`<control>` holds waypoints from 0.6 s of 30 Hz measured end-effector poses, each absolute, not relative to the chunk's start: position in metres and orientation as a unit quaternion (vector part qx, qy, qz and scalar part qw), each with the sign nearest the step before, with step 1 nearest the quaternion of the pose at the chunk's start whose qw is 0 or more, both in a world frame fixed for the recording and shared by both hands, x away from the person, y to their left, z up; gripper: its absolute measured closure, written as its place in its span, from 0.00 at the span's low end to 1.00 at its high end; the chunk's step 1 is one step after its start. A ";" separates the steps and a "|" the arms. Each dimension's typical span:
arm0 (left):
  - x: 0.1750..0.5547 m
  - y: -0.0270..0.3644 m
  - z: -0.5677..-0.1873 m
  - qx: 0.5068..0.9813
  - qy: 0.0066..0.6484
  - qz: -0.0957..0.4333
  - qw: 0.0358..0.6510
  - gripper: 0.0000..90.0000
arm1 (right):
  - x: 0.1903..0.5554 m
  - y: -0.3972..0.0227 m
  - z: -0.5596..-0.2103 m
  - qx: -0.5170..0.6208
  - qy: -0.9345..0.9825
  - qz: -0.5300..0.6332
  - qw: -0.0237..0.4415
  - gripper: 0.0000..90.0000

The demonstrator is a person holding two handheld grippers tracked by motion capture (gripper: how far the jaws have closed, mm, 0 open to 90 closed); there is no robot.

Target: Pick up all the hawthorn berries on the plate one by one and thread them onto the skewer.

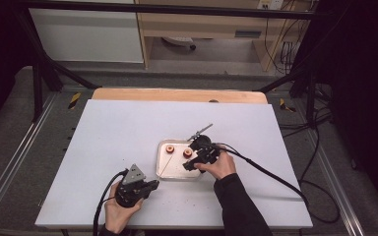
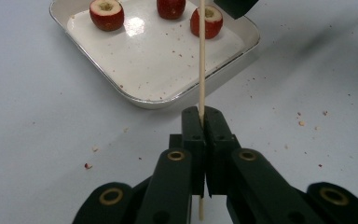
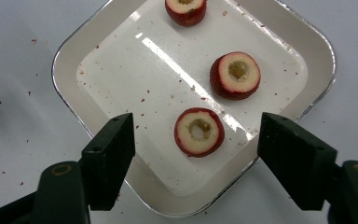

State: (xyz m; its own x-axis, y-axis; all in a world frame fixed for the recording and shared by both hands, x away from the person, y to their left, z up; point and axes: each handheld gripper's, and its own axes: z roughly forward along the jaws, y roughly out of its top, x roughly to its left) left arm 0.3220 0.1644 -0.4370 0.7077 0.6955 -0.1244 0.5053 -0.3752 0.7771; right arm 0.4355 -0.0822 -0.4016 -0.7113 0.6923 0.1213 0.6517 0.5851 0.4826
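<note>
On my feed, both hand-held grippers are matte black. The left hand-held gripper (image 1: 150,186) carries a grey three-cornered plate (image 1: 135,174) on top, and brass-ringed pivots (image 2: 176,155) sit in its arms. A black cable (image 1: 270,173) trails from the right hand-held gripper (image 1: 189,166). Its jaws are blocky, square-faced. I see a black sleeve (image 1: 238,206) on the right arm.

A white counter (image 1: 128,142) with a wooden far edge sits inside a black metal frame (image 1: 177,9). Grey carpet floor (image 1: 10,137) lies to the left and right, edged by aluminium rails (image 1: 10,169). Beyond the far side stand a white cabinet (image 1: 86,34) and a light wooden desk (image 1: 202,24) (a caster shows beneath it). Black cables (image 1: 315,162) trail along the dim right side.
</note>
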 end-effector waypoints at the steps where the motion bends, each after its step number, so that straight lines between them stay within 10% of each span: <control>1: 0.322 0.164 -0.437 0.822 0.365 0.113 0.422 0.98 | 0.437 -0.081 -0.403 0.379 0.890 0.251 0.036 0.34; 18: 0.322 0.163 -0.438 0.826 0.362 0.111 0.418 0.98 | 0.445 -0.076 -0.415 0.412 0.881 0.230 0.024 0.57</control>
